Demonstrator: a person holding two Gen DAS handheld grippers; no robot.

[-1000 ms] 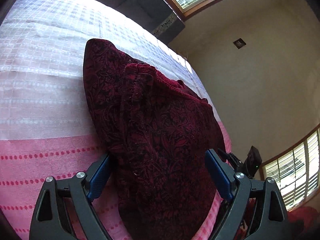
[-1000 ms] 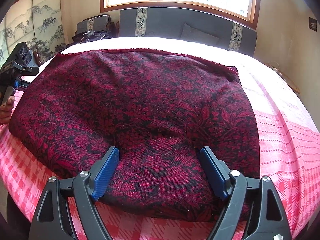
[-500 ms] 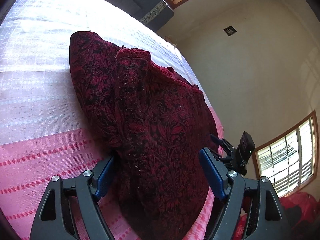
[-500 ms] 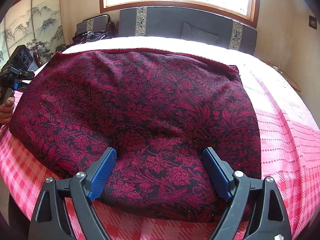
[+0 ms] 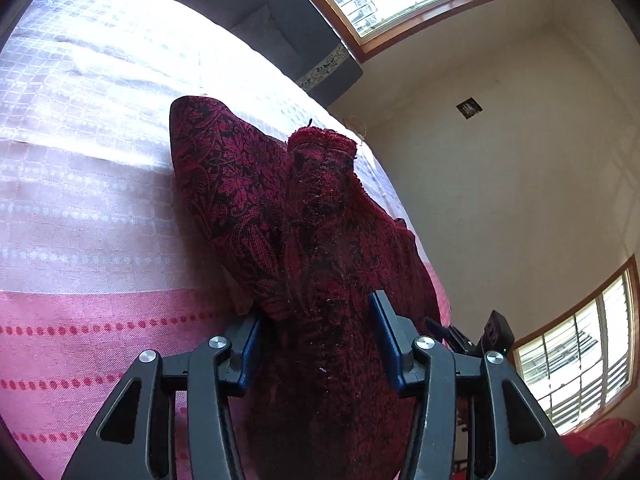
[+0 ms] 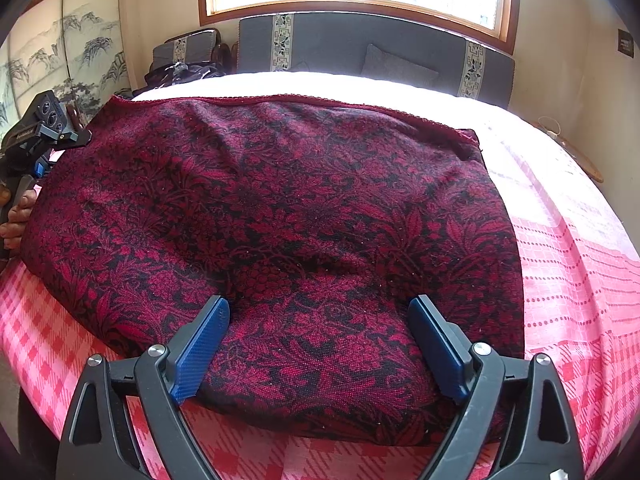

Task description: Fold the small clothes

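A dark red garment with a black floral pattern (image 6: 300, 200) lies spread on the bed. In the left wrist view its edge (image 5: 320, 240) is bunched into a raised ridge. My left gripper (image 5: 316, 340) is closing on that ridge, and both blue pads touch the cloth. It also shows at the garment's left side (image 6: 40, 132), held by a person's hand (image 6: 16, 216). My right gripper (image 6: 320, 344) sits over the near edge with its jaws opening. The cloth lies under and between its fingers, but the pads do not pinch it.
The bed has a pink and white checked cover (image 6: 580, 280), paler toward the far side (image 5: 80, 140). A grey padded headboard (image 6: 360, 48) stands under a bright window. The bed's edge runs just below my right gripper. My right gripper's body (image 5: 480, 340) shows beyond the cloth.
The left jaws have come together on the garment's edge and gathered it into a taller, narrower ridge. The right jaws have spread slightly wider; the right hand has stayed in place.
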